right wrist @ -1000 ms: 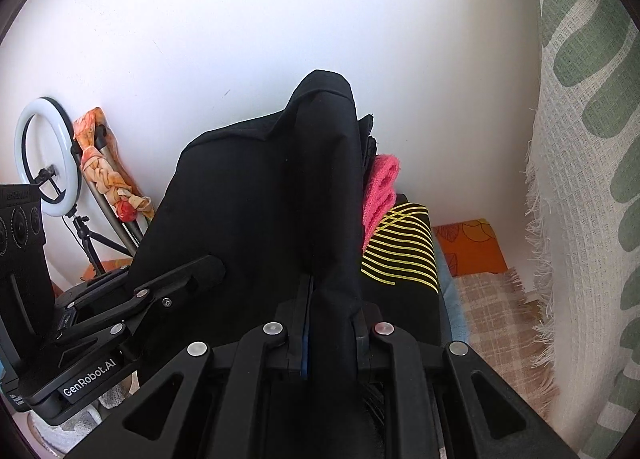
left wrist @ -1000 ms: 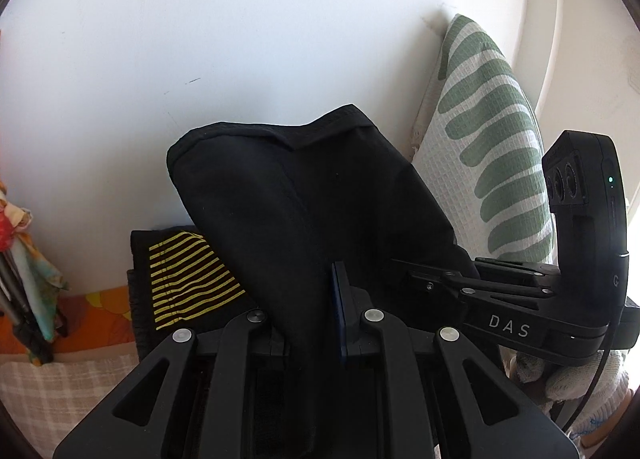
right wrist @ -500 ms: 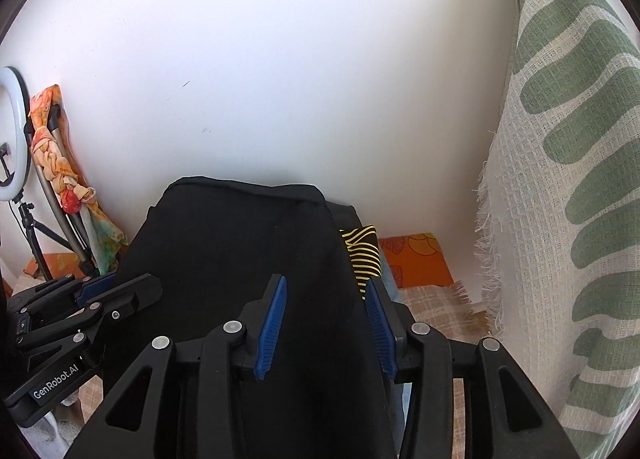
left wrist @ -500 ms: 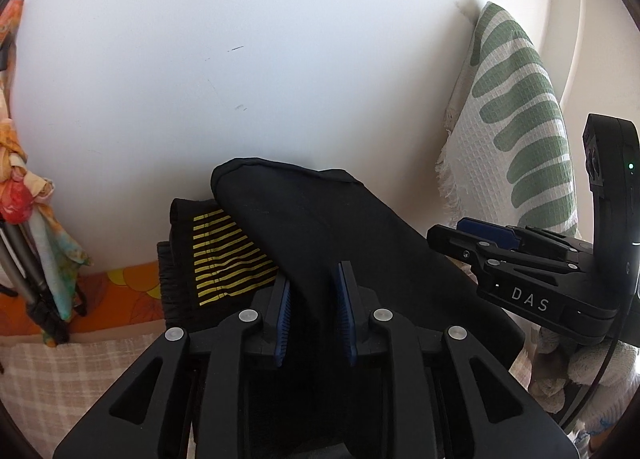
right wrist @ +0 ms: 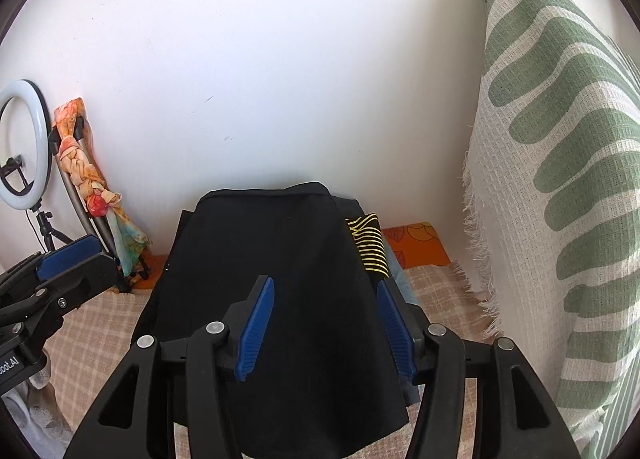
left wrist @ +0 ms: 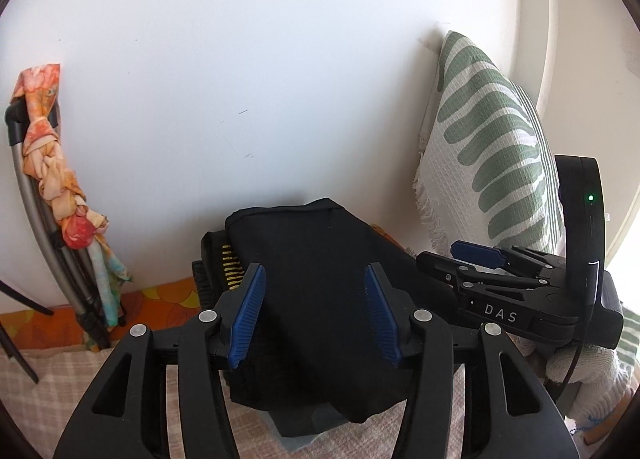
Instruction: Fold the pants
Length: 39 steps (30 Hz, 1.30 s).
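Observation:
The folded black pants (left wrist: pixel 320 279) lie on top of a stack of folded clothes against the white wall; they also show in the right wrist view (right wrist: pixel 272 279). My left gripper (left wrist: pixel 314 315) is open, its blue pads apart just above the near part of the pants, holding nothing. My right gripper (right wrist: pixel 324 323) is open too, above the pants' near edge. The right gripper shows at the right of the left wrist view (left wrist: pixel 480 259), and the left gripper at the left edge of the right wrist view (right wrist: pixel 68 263).
A black garment with yellow stripes (right wrist: pixel 370 247) lies under the pants. A green-and-white patterned cushion (right wrist: pixel 560 179) leans at the right. A ring light (right wrist: pixel 24 147) and a stand wrapped in orange cloth (left wrist: pixel 56 187) are at the left. A checked bedcover (right wrist: pixel 440 299) lies below.
Both grippers opened and let go of the black pants, which dropped flat onto the clothes stack. Both grippers drew back and rose a little.

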{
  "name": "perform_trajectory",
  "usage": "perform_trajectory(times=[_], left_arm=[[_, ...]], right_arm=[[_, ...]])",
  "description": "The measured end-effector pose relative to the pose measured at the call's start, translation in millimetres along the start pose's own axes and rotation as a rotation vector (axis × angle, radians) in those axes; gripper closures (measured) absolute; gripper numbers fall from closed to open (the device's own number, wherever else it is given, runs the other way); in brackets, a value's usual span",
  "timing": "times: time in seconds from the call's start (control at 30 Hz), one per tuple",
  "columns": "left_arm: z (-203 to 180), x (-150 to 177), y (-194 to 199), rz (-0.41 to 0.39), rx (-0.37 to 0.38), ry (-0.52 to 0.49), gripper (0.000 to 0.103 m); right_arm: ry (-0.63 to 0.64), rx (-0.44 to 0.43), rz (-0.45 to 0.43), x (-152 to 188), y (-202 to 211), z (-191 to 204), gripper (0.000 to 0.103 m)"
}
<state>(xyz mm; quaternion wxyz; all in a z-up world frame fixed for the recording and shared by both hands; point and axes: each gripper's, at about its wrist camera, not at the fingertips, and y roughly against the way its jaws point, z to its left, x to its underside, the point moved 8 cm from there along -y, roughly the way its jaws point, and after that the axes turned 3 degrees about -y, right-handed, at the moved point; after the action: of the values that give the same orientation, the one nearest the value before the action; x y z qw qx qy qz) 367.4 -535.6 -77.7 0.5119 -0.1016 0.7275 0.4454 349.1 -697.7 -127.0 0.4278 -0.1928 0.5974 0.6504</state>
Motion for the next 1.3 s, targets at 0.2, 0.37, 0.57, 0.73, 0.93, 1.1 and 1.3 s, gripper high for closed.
perform_trajectory(times=[0.2, 0.37, 0.57, 0.73, 0.93, 1.1, 1.3], left_arm=[[-7, 6, 35, -0.018, 0.005, -0.018, 0.048], [-11, 14, 65, -0.032, 0.017, -0.014, 0.045], [-14, 29, 103, -0.044, 0.027, -0.021, 0.038], [-9, 47, 135, -0.053, 0.008, -0.030, 0.038], [6, 75, 172, -0.045, -0.054, -0.029, 0.026], [24, 101, 199, -0.029, -0.108, 0.010, 0.023], [46, 134, 222, 0.000, -0.185, 0.032, 0.023]], right_arm=[[-0.019, -0.002, -0.039, 9, 35, 8, 0.032], [0.004, 0.009, -0.054, 21, 61, 21, 0.032], [0.007, 0.019, -0.096, 41, 98, 37, 0.018], [0.004, 0.014, -0.124, 61, 128, 58, 0.016], [0.052, 0.006, -0.134, 89, 151, 94, 0.011], [0.047, -0.042, -0.134, 112, 164, 123, 0.011], [0.051, -0.040, -0.142, 134, 173, 148, 0.010]])
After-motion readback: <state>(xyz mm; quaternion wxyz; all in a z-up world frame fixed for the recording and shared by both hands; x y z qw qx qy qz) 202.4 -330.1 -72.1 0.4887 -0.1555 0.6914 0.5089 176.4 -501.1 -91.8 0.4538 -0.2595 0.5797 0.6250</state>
